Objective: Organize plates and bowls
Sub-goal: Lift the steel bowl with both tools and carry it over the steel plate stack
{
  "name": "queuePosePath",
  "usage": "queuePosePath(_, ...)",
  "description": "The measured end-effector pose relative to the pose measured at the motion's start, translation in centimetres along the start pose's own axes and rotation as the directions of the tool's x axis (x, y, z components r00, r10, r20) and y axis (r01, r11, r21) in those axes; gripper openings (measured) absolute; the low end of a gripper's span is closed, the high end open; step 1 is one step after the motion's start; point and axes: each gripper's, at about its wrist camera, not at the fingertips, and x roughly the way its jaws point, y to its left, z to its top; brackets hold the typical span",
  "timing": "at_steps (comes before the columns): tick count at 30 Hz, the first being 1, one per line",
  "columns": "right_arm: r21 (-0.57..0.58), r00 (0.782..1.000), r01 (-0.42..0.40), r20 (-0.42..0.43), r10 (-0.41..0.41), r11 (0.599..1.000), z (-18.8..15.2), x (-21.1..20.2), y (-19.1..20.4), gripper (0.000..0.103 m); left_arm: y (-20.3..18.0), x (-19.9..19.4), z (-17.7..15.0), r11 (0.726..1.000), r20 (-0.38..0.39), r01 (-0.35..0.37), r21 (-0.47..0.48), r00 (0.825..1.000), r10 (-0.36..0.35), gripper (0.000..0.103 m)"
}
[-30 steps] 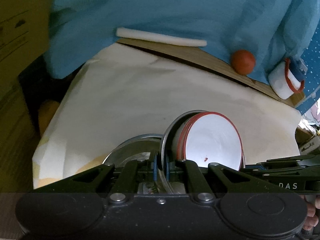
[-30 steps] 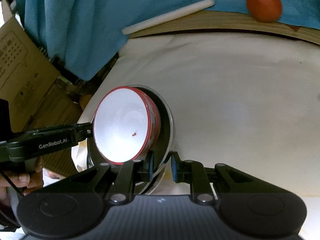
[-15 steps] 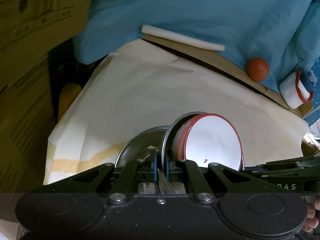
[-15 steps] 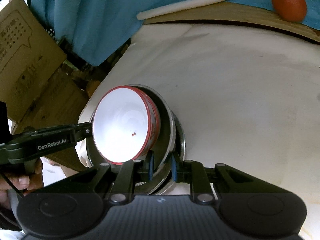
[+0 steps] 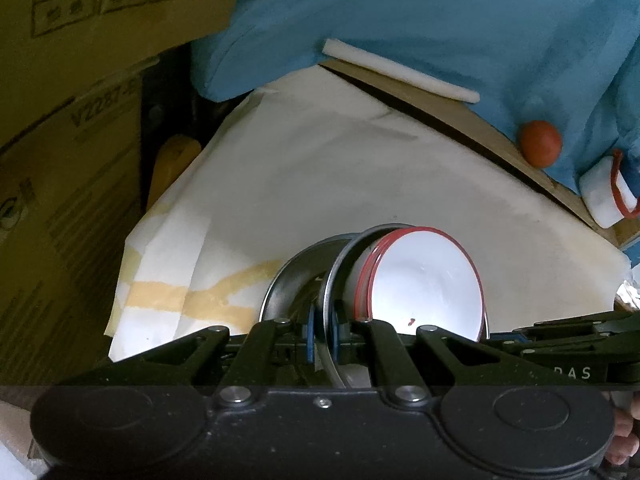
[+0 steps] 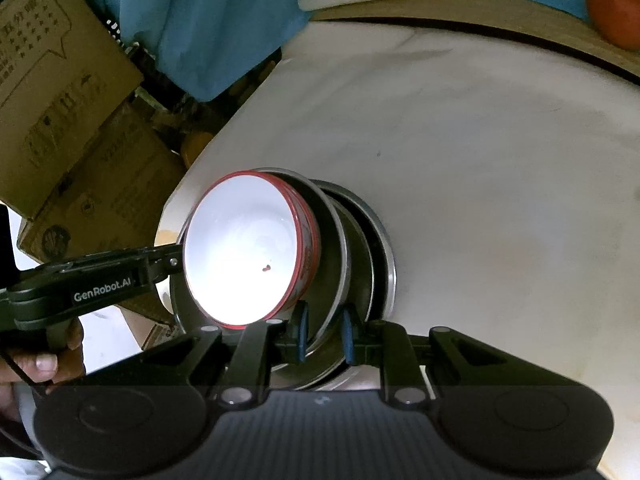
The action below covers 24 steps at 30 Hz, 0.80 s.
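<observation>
Looking through the left wrist camera, I see a metal plate (image 5: 334,280) held on edge, with a white bowl (image 5: 428,284) rimmed in red sitting in it; at least one more red rim shows nested behind the bowl. A small red speck marks the bowl's inside. Behind the plate lies a second metal dish (image 5: 288,284) on the white cloth (image 5: 320,184). My left gripper (image 5: 323,334) has its blue pads nearly together, pinching the thin rim of the plate. Farther back I make out an orange ball (image 5: 540,143), a white foam strip (image 5: 400,70), a white tub (image 5: 604,196) with a red band, and a cardboard box (image 5: 68,152) to the left. The other gripper's arm enters at the lower right.

From the right wrist camera, the same bowl (image 6: 248,252) faces me, empty but for the speck, resting in the tilted plate (image 6: 340,240), and the other dish (image 6: 382,256) lies flat on the cloth (image 6: 480,160) just behind. My right gripper (image 6: 324,334) stands a little apart, its pads either side of the plate's near rim and clamped on it. A hand (image 6: 44,360) grips the left tool's handle at the left edge.
</observation>
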Motion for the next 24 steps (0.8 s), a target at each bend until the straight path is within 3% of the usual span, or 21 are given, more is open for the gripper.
queuePosePath(24,-0.035,1.0,0.012,-0.025,-0.012,0.999,0.6,1.6,0.5,0.017,1.0,0.5,-1.7,0.997,-0.004,-0.034,-0.07,0.999,0.034,0.009)
